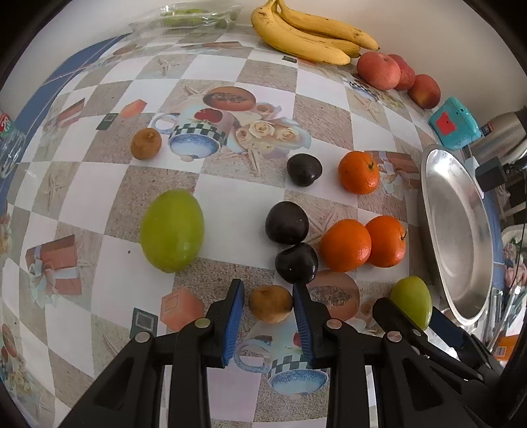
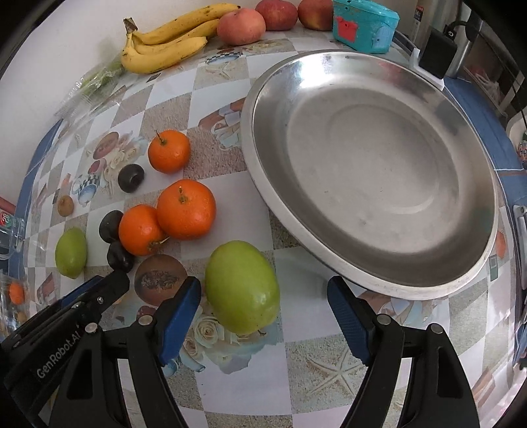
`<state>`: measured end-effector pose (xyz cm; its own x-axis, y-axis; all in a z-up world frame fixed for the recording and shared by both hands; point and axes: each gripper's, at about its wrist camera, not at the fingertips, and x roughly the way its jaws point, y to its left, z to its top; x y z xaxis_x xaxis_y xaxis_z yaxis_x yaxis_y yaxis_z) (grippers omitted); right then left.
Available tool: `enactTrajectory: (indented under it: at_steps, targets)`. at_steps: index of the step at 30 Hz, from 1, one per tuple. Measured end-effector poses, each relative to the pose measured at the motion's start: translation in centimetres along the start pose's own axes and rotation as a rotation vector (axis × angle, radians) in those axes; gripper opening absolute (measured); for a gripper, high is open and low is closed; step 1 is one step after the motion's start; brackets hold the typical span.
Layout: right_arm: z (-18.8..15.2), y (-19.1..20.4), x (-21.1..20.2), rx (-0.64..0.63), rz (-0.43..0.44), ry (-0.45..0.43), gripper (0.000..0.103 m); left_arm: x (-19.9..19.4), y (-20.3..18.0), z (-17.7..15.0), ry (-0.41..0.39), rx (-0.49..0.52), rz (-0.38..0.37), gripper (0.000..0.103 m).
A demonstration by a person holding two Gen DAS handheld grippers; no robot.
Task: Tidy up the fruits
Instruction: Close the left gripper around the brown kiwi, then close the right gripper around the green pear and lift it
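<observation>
Fruit in left tool: small round brown fruit (image 1: 270, 303) sits on the desk between the blue pads of the left tool (image 1: 268, 311), whose jaws are drawn in narrow around it; the right pad looks to touch it, while contact on the left pad cannot be told.
Fruit at right tool: large green oval fruit (image 2: 242, 286) lies on the desk between the widely spread blue pads of the right tool (image 2: 263, 309), close to the left pad and well apart from the right one; neither pad presses it.
Dish: wide round steel dish (image 2: 263, 184) stands just beyond the right tool with nothing in it.
Oranges: two oranges (image 2: 168, 222) touch each other near the dish; a third orange (image 2: 169, 151) lies apart, farther back.
Dark fruits: three dark purple plums (image 1: 286, 223) lie just beside the oranges, two touching, one set back.
Other loose fruit: second green oval fruit (image 1: 172, 230) and second small brown fruit (image 1: 146, 144) lie away to the left.
Back edge: bunch of yellow bananas (image 1: 306, 33) and three red apples (image 1: 378, 70) rest by the wall, beside a teal box (image 2: 364, 26).
Surface: desk (image 1: 230, 214) covered in a checked printed cloth.
</observation>
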<state>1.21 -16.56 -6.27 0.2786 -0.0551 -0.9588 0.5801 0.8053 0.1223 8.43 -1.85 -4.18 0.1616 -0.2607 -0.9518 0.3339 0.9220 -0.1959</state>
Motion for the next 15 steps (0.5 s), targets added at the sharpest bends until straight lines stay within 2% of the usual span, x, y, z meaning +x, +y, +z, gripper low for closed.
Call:
enactTrajectory:
  at_steps: [5, 8, 12, 15]
  targets:
    - [-0.2, -0.1, 0.0, 0.051, 0.004, -0.040, 0.085, 0.0, 0.2, 0.0, 0.000, -0.005, 0.002, 0.033]
    - [-0.9, 0.0, -0.1, 0.040, -0.007, -0.076, 0.085, -0.1, 0.2, -0.1, 0.000, -0.008, -0.001, 0.033]
    - [-0.6, 0.5, 0.1, -0.015, -0.055, -0.033, 0.085, -0.1, 0.2, -0.1, 0.001, -0.013, -0.005, 0.033]
    - [-0.5, 0.6, 0.1, -0.015, -0.046, -0.021, 0.085, 0.0, 0.1, -0.1, 0.001, -0.011, -0.003, 0.033]
